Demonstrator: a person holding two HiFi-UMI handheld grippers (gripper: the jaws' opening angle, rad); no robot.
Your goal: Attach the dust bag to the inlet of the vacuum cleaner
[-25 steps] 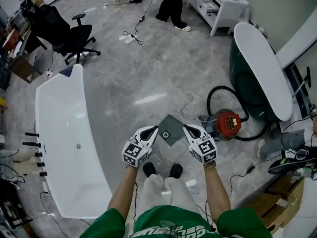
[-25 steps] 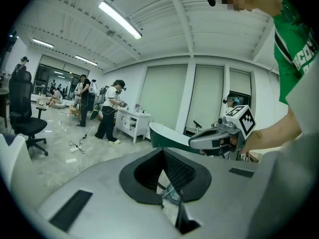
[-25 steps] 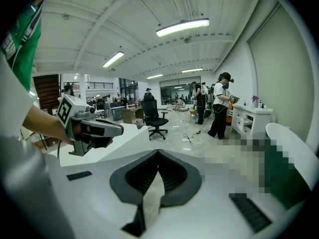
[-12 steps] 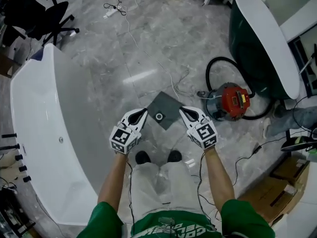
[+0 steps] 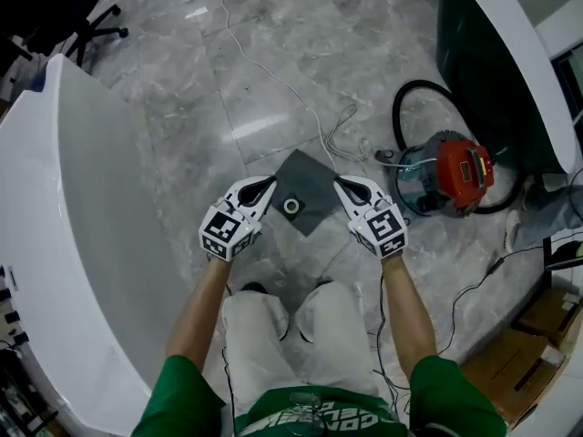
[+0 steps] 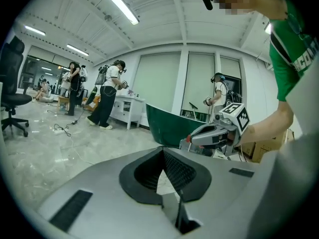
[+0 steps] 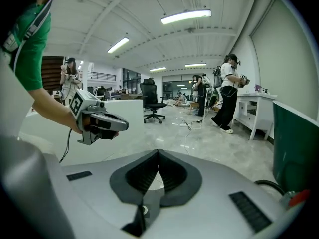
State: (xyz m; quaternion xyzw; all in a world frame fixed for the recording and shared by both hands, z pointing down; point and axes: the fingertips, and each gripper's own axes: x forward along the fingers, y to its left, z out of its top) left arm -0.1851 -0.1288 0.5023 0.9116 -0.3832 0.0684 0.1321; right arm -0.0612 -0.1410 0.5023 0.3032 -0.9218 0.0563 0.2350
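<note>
A dark grey square dust bag (image 5: pixel 305 189) with a white ring opening (image 5: pixel 291 207) hangs above the floor between my two grippers. My left gripper (image 5: pixel 270 183) is shut on its left corner and my right gripper (image 5: pixel 338 184) is shut on its right corner. In the left gripper view the bag's edge (image 6: pixel 170 206) shows between the closed jaws. The right gripper view shows the sheet and its ring (image 7: pixel 145 210) in the same way. The vacuum cleaner (image 5: pixel 453 176), a red-topped drum with a black hose (image 5: pixel 410 98), stands on the floor to the right of the bag.
A long white bathtub (image 5: pixel 55 226) runs along the left. A dark green tub (image 5: pixel 492 53) stands at the upper right behind the vacuum. White cables (image 5: pixel 301 98) trail over the marble floor. A cardboard box (image 5: pixel 537 353) sits at the lower right, an office chair (image 5: pixel 64 7) at the upper left.
The person has walked forward, so the vacuum and tubs have shifted in the head view. Both grippers still hold the bag at the same spacing, now somewhat nearer the vacuum.
</note>
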